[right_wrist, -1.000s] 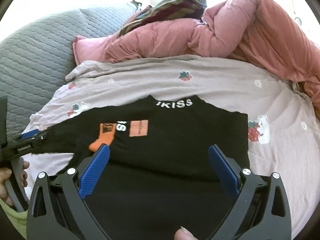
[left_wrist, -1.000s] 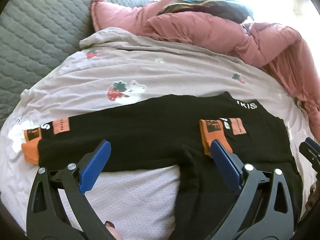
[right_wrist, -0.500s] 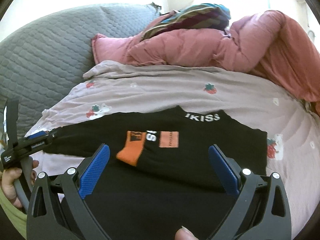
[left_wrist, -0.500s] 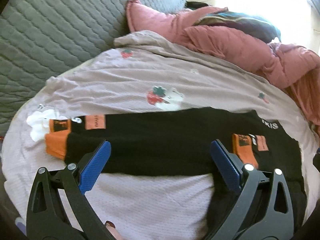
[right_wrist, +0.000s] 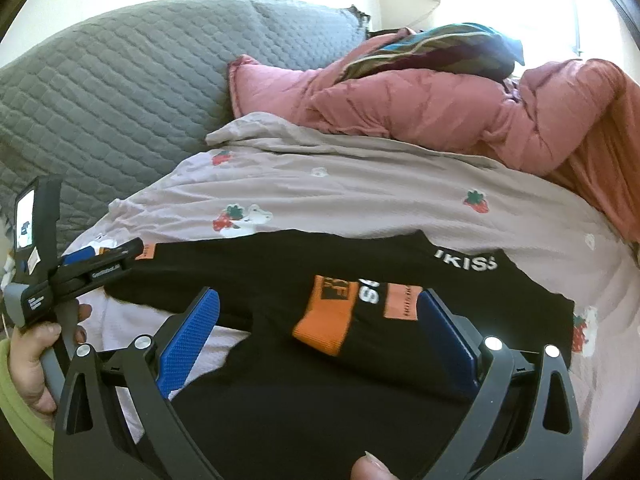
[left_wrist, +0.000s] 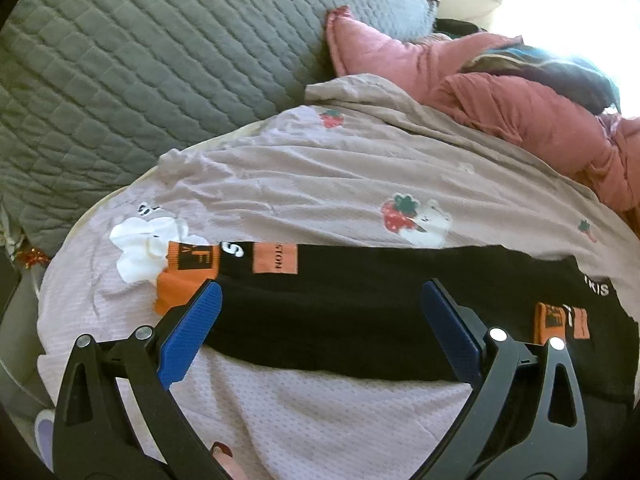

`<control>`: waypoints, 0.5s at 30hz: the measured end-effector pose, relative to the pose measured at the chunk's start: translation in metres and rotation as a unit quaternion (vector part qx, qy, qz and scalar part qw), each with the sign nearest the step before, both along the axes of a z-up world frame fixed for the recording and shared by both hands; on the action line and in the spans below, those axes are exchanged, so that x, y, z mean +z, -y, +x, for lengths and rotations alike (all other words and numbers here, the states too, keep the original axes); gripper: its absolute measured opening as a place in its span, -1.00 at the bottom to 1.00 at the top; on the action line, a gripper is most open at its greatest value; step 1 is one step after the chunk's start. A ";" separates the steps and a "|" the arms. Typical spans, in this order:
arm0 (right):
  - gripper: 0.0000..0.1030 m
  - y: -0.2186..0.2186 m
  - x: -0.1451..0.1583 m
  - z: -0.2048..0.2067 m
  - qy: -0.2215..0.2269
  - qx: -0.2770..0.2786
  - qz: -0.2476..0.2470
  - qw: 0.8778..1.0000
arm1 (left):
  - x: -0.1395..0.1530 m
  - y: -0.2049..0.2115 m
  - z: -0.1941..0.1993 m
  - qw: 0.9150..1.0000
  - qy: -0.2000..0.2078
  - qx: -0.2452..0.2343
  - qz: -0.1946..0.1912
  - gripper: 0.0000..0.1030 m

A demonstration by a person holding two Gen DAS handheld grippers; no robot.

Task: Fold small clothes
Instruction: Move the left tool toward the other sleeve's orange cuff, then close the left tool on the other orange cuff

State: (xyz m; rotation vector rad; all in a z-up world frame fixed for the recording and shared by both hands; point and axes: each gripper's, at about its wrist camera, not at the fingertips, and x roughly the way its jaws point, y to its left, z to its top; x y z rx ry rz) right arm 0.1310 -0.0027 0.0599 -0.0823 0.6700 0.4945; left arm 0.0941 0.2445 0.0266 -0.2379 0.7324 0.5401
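Mostly flat black top (right_wrist: 360, 380), orange cuffs (left_wrist: 180, 292)

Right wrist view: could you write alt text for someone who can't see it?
A black top with orange cuffs lies on a strawberry-print sheet, one sleeve folded across its chest. The open right gripper hovers over it; at left, a hand holds the left gripper by the outstretched sleeve.

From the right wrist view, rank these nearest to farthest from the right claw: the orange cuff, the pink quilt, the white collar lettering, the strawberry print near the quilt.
1. orange cuff, just ahead of the right claw, centre.
2. white collar lettering, ahead, slightly right.
3. strawberry print, farther up on the bedsheet, right.
4. pink quilt, at the back.
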 end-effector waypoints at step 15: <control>0.91 -0.065 -0.011 0.007 -0.001 0.072 -0.024 0.997 | -0.018 -0.052 -0.015 0.993 0.005 0.118 -0.020 0.81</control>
